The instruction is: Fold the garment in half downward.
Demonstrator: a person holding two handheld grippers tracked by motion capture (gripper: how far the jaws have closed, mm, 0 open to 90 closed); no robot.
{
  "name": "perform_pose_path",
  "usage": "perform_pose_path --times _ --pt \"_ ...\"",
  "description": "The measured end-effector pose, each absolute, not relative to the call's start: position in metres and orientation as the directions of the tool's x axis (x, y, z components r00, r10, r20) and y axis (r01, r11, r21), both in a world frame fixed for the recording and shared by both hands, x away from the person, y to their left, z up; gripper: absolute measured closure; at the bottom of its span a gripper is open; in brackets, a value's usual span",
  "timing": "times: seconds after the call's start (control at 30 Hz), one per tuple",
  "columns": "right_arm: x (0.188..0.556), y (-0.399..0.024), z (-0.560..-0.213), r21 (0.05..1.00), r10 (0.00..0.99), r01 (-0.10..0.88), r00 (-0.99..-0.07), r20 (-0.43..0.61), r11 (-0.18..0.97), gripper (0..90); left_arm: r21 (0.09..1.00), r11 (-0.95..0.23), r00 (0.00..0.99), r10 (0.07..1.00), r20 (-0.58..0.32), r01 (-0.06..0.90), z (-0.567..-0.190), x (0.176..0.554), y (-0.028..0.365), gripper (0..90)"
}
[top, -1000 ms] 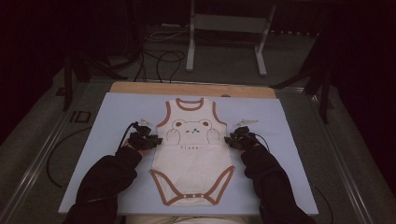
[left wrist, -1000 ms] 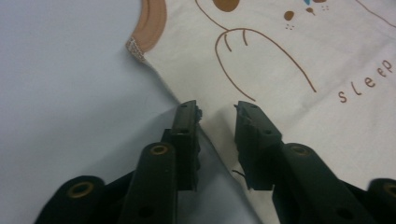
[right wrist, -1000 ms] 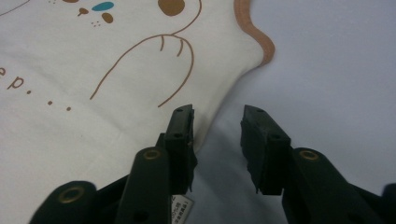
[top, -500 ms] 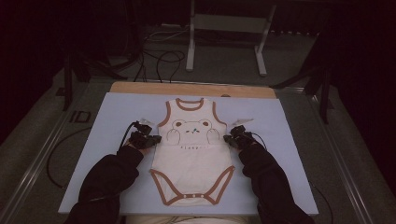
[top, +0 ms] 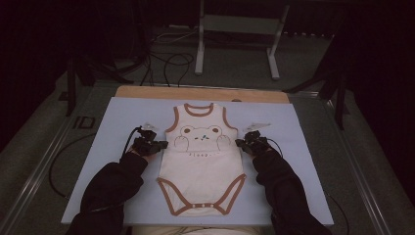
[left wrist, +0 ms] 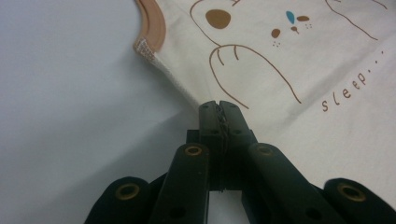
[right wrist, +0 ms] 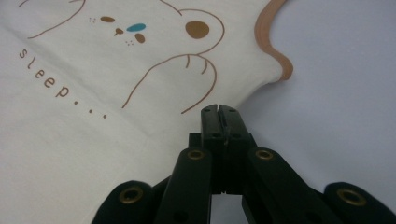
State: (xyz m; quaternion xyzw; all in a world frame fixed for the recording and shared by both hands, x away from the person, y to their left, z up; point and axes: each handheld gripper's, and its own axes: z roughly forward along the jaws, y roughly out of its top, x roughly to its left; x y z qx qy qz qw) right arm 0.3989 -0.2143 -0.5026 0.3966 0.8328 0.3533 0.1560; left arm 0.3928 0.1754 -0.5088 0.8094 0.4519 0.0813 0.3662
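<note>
A cream baby bodysuit (top: 200, 169) with brown trim and a bear print lies flat on a pale blue sheet (top: 117, 117), neck toward the far side. My left gripper (top: 163, 145) is at its left side seam just below the armhole. In the left gripper view the gripper (left wrist: 219, 105) is shut, pinching the edge of the bodysuit (left wrist: 303, 60). My right gripper (top: 239, 142) mirrors it at the right side seam. In the right gripper view that gripper (right wrist: 219, 110) is shut on the edge of the bodysuit (right wrist: 93, 121), below the brown armhole trim (right wrist: 271, 51).
The sheet covers a wooden table top (top: 195, 93) whose far strip shows bare. A metal stand (top: 235, 24) and loose cables (top: 166, 63) are on the dark floor beyond. Cables trail from each gripper across the sheet.
The right gripper has edged slightly inward toward the bodysuit's side. The left hand and the garment have stayed where they were.
</note>
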Motion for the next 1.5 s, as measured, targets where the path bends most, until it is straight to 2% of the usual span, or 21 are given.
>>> perform_pose_path --times 0.47,0.53,0.73,0.77,0.8,0.83,0.87,0.9,0.93,1.03,1.2,1.37,1.5 --pt "0.389 -0.225 -0.485 0.745 0.765 0.516 -0.644 0.011 0.423 90.0 0.693 -0.331 0.608 0.770 -0.195 0.641 -0.496 0.384 0.182 90.0" --pt "0.388 -0.228 -0.483 0.751 0.762 0.524 -0.646 0.042 0.402 90.0 0.691 -0.341 0.611 0.771 -0.182 0.637 -0.496 0.384 0.181 90.0" --pt "0.388 -0.225 -0.492 0.738 0.764 0.524 -0.645 0.019 0.424 90.0 0.679 -0.341 0.605 0.773 -0.191 0.650 -0.501 0.386 0.180 90.0" --pt "0.389 -0.224 -0.493 0.745 0.764 0.526 -0.644 0.034 0.410 85.3 0.678 -0.339 0.603 0.774 -0.192 0.652 -0.502 0.386 0.180 90.0" --pt "0.390 -0.224 -0.495 0.752 0.769 0.531 -0.637 0.049 0.391 75.0 0.679 -0.334 0.601 0.775 -0.197 0.654 -0.502 0.387 0.180 90.0" --pt "0.390 -0.224 -0.495 0.752 0.769 0.531 -0.637 0.049 0.391 75.0 0.679 -0.334 0.601 0.775 -0.197 0.654 -0.502 0.387 0.180 90.0" --pt "0.392 -0.223 -0.496 0.754 0.765 0.534 -0.641 0.065 0.383 66.4 0.677 -0.336 0.602 0.773 -0.199 0.655 -0.503 0.387 0.180 90.0" --pt "0.395 -0.220 -0.499 0.751 0.770 0.559 -0.629 0.107 0.352 54.0 0.676 -0.336 0.603 0.772 -0.201 0.656 -0.503 0.388 0.180 90.0" --pt "0.397 -0.219 -0.501 0.748 0.765 0.568 -0.631 0.128 0.343 49.1 0.676 -0.338 0.605 0.771 -0.200 0.655 -0.503 0.388 0.180 90.0" --pt "0.401 -0.215 -0.508 0.731 0.772 0.593 -0.618 0.146 0.337 46.6 0.672 -0.342 0.605 0.771 -0.199 0.657 -0.505 0.388 0.180 90.0" --pt "0.406 -0.211 -0.518 0.692 0.774 0.638 -0.606 0.183 0.336 54.4 0.669 -0.340 0.605 0.769 -0.207 0.661 -0.507 0.388 0.180 90.0" --pt "0.406 -0.208 -0.520 0.675 0.762 0.642 -0.622 0.181 0.364 86.0 0.663 -0.336 0.601 0.769 -0.216 0.669 -0.509 0.389 0.181 90.0" --pt "0.403 -0.206 -0.511 0.700 0.755 0.607 -0.639 0.147 0.377 88.7 0.663 -0.330 0.600 0.768 -0.226 0.672 -0.510 0.390 0.182 90.0"
